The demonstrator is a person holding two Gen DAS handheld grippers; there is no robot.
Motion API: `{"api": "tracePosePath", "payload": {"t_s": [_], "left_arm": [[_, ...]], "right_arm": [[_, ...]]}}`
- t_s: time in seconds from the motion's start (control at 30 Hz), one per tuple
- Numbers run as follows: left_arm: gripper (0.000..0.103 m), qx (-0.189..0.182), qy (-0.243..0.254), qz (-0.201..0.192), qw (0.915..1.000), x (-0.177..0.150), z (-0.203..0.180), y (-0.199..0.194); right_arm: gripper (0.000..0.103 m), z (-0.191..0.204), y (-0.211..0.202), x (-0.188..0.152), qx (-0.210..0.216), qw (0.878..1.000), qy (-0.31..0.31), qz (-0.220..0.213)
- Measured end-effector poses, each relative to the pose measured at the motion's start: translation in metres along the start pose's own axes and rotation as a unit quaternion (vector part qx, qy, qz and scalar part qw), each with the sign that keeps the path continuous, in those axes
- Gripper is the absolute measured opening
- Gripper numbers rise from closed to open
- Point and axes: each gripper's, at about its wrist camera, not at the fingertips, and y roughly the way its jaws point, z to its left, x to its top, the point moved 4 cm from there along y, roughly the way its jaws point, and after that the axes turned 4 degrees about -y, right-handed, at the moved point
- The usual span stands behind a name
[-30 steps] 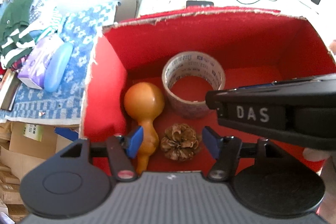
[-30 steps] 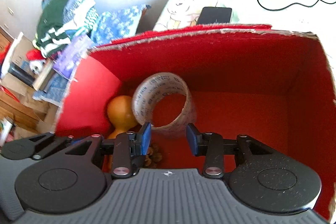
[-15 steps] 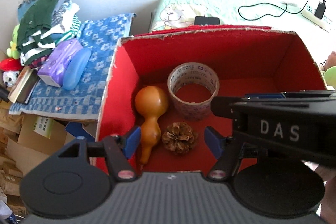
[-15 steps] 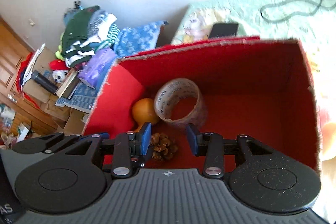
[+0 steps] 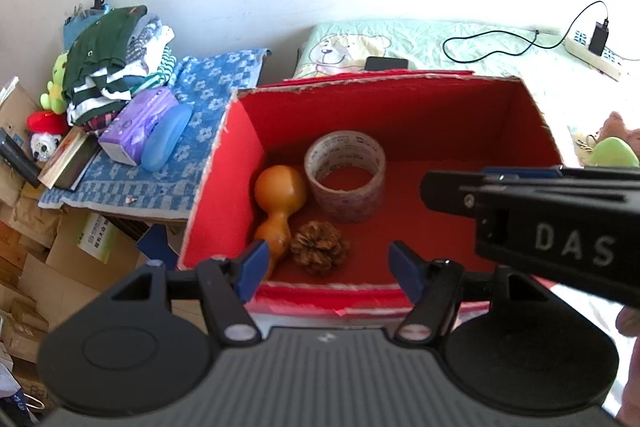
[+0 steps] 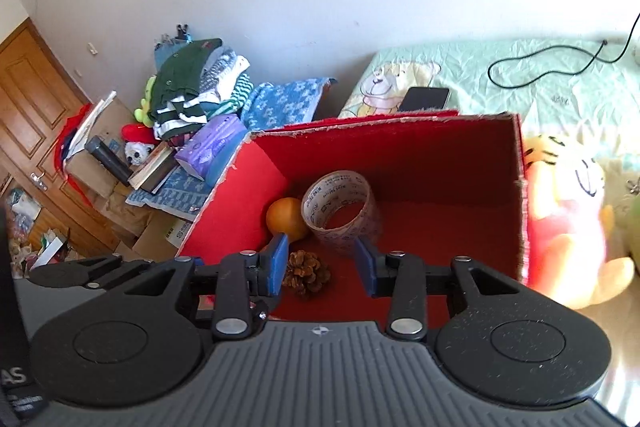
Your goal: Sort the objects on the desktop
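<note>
Both tools hang empty above the red box, the left tool spread wide, the right tool half parted. Inside lie the tape roll, gourd and pine cone. Best clear the rim cleanly, then scout the next stray item.

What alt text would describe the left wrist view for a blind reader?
A red box holds a tape roll, an orange gourd and a pine cone. The open, empty left gripper hovers above its near edge.
</note>
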Motion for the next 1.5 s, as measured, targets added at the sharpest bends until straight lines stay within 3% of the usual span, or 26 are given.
{"api": "tracePosePath", "payload": {"t_s": [0.4, 0.63, 0.9, 1.17, 1.5], "left_arm": [[0.071, -0.021, -0.003, 0.008, 0.9997, -0.030, -0.032, -0.012], [0.071, -0.098, 0.007, 0.016, 0.9951, -0.061, -0.042, -0.020], [0.073, -0.171, 0.048, 0.044, 0.9831, -0.104, -0.076, -0.020], [0.071, -0.191, 0.037, 0.098, 0.9760, -0.121, -0.088, 0.010], [0.071, -0.211, 0.034, 0.112, 0.9705, -0.127, -0.098, 0.018]], "right_arm": [[0.041, -0.018, -0.044, -0.024, 0.014, 1.000, -0.007, -0.015], [0.041, -0.041, -0.064, -0.049, 0.028, 0.999, 0.008, -0.019], [0.041, -0.080, -0.053, -0.096, 0.004, 0.997, 0.053, 0.052], [0.042, -0.087, -0.034, -0.126, -0.002, 0.991, 0.076, 0.112], [0.041, -0.100, -0.025, -0.140, 0.026, 0.983, 0.111, 0.146]]}}
